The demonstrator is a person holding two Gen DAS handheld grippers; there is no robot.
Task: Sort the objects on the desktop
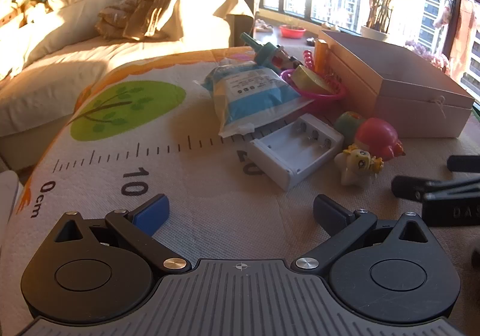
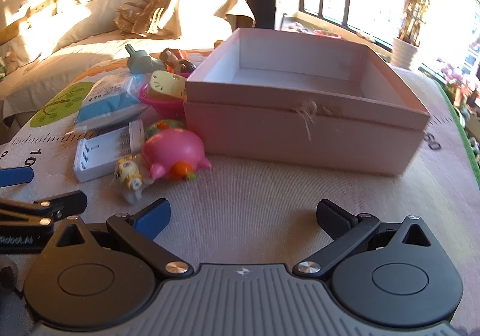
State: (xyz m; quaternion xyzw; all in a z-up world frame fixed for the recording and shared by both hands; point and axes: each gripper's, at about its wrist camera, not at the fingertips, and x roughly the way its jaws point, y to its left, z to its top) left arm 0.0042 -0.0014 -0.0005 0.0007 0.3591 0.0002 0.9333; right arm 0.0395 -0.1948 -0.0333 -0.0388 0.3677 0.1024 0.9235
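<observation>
Sunlight falls over a mat (image 1: 210,210) printed with a ruler and a green tree, and the things to sort lie on it in one group. Both grippers are low over the mat, near its front edge, and both are spread wide with nothing between the fingers. The left gripper (image 1: 240,210) faces the group from the left side; the right gripper (image 2: 243,213) faces the box (image 2: 303,137) directly, and part of each gripper shows at the edge of the other's view.

The box is pale pink, open at the top, and its inside looks bare as far as the right wrist view shows. A small string knot hangs on its front wall. To the left of the box, touching or almost touching it, is a pink bowl (image 1: 318,94) with a yellow-green piece inside. A blue and white pouch (image 1: 255,92) lies flat beside the bowl, and behind it stand a teal toy (image 1: 264,50) and a small dark figure, which I cannot identify.

Closer to the grippers, a white battery charger (image 1: 295,149) lies with its slots up, partly under the corner of the pouch. Just beside it is a pink pig (image 2: 174,152) on its side, with a green ball (image 1: 348,122) behind it. A small yellow and white figure (image 2: 129,175) lies in front of the pig, between the charger and the pig.
</observation>
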